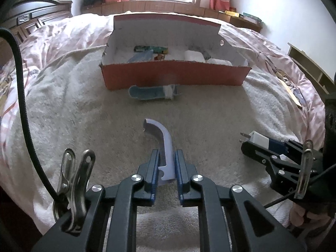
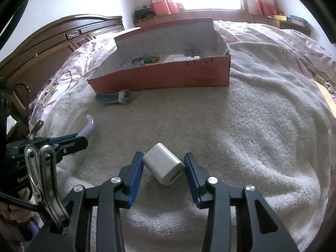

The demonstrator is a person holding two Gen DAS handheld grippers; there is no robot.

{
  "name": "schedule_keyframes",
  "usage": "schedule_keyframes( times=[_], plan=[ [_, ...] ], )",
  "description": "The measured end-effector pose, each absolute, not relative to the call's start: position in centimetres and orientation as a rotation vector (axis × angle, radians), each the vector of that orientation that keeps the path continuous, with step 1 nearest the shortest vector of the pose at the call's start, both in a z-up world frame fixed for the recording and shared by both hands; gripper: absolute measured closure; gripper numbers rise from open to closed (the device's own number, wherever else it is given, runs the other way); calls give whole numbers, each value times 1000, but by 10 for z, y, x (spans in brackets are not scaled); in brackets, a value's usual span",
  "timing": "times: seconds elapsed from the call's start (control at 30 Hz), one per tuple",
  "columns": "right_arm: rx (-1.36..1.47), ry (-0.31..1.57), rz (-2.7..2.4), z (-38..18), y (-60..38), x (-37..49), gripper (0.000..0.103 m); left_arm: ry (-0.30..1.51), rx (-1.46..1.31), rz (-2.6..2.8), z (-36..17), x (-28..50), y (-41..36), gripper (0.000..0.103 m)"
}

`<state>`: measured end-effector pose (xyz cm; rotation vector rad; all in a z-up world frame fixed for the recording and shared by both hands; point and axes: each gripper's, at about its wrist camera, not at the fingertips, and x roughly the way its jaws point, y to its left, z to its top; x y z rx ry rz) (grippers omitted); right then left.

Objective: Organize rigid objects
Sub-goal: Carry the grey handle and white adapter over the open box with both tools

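Observation:
My left gripper is shut on the straight end of a pale lilac curved plastic piece, whose hooked tip points toward the box. In the right wrist view that piece sticks out of the left gripper at the left edge. My right gripper is shut on a white plug charger, its blue pads pressing both sides. The left wrist view shows the charger, prongs forward, in the right gripper. Ahead stands an open red cardboard box.
A blue flat tool lies on the cream towel against the box front. The box holds several small items, white and green among them. A pink quilt covers the bed, with a wooden headboard at the left.

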<state>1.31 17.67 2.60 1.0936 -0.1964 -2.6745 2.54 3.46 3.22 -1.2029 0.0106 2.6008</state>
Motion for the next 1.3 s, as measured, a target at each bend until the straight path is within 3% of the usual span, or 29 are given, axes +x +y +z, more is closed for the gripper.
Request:
schedule_keyframes(
  times=[0.53, 1.3],
  plan=[
    [1080, -251, -2650, 34, 182, 7, 61, -23, -1158, 2624, 48, 16, 25, 87],
    [1029, -205, -2680, 75, 193, -49, 61, 29, -1033, 2661, 91, -65, 28, 87]
  ],
)
